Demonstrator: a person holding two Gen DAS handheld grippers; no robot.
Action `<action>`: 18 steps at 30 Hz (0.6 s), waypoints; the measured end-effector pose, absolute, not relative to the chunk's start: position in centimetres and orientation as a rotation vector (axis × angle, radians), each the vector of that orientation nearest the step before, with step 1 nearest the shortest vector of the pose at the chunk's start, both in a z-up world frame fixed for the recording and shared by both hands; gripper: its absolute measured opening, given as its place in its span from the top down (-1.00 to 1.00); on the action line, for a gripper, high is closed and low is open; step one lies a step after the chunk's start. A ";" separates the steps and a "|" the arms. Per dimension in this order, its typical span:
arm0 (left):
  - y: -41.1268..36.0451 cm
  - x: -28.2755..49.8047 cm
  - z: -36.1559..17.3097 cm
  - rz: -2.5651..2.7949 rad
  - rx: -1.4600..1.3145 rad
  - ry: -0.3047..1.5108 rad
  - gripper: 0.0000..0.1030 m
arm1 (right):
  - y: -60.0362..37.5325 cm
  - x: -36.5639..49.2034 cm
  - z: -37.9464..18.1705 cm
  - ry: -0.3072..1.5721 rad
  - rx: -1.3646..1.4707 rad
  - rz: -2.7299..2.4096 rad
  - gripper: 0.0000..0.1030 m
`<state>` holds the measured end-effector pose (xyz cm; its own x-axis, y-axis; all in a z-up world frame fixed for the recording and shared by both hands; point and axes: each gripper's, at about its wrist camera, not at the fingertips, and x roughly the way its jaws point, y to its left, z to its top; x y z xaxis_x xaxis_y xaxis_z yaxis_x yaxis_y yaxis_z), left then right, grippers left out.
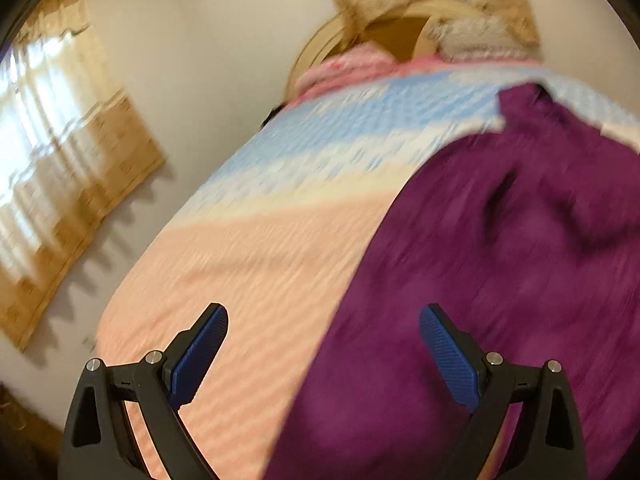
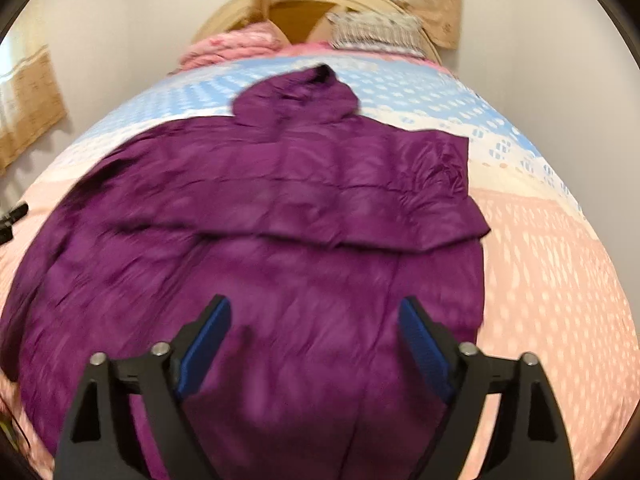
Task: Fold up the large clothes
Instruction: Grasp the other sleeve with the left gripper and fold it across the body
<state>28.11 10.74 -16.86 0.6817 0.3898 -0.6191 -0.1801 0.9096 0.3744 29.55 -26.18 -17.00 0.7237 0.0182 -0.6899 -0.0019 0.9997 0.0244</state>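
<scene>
in the left wrist view the curtain [image 1: 60, 184] fills the left edge of the frame, and the bedspread [image 1: 256, 240] runs bare from lower left up to the headboard [image 1: 320, 52] at the top. the left gripper [image 1: 324, 350] sits at the bottom centre with its blue pads wide apart and nothing between them. the purple jacket [image 1: 500, 280] takes the whole right half of that frame, so its near edge passes just under the right-hand pad while the left-hand pad hangs over bare bedspread.

in the right wrist view the same purple jacket [image 2: 260, 260] lies flat across the middle of the bed, hood [image 2: 298, 92] toward the headboard [image 2: 224, 16] at the top and hem toward the bottom of the frame, so its long axis runs up and down the picture, straight away from the right gripper [image 2: 316, 346]. that gripper is spread open and empty, centred over the lower body of the jacket. one sleeve [image 2: 432, 200] looks already laid across the chest at right of centre, though blur makes the fold line hard to trace.

the right gripper seems the better placed for the hem; the left would likely need to come in from the jacket's left edge. a pink blanket [image 2: 236, 46] and a pillow [image 2: 376, 30] sit at the top, well apart from the jacket. a small dark object [image 2: 12, 216] at the far left edge lies beside the cloth but not on it.
</scene>
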 end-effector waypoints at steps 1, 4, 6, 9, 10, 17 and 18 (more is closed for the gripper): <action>12.1 26.6 -17.9 0.339 0.294 0.793 -0.88 | -25.5 28.5 -17.0 0.753 0.015 0.015 -0.81; 14.8 22.6 -19.8 0.357 0.223 0.865 -0.88 | -23.7 26.2 -17.0 0.729 0.026 0.037 -0.81; 15.9 20.1 -20.5 0.358 0.150 0.898 -0.88 | -22.6 25.0 -16.9 0.713 0.035 0.060 -0.81; 15.9 18.2 -21.6 0.314 0.101 0.923 -0.88 | -21.0 23.7 -16.6 0.683 0.017 0.078 -0.81; 15.8 18.1 -22.2 0.308 0.106 0.934 -0.88 | -20.5 23.4 -16.5 0.673 0.011 0.083 -0.81; 15.8 18.5 -22.0 0.211 0.045 0.913 0.86 | -19.3 22.7 -15.8 0.644 0.029 0.099 -0.81; 15.5 18.6 -21.7 0.212 0.060 0.905 0.93 | -19.4 22.6 -15.7 0.637 0.031 0.094 -0.81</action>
<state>18.58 15.52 -21.73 0.5981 0.2076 -0.7741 -0.1569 0.9775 0.1409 22.62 -19.41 -15.70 0.7998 0.0968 -0.5924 -0.0780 0.9953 0.0573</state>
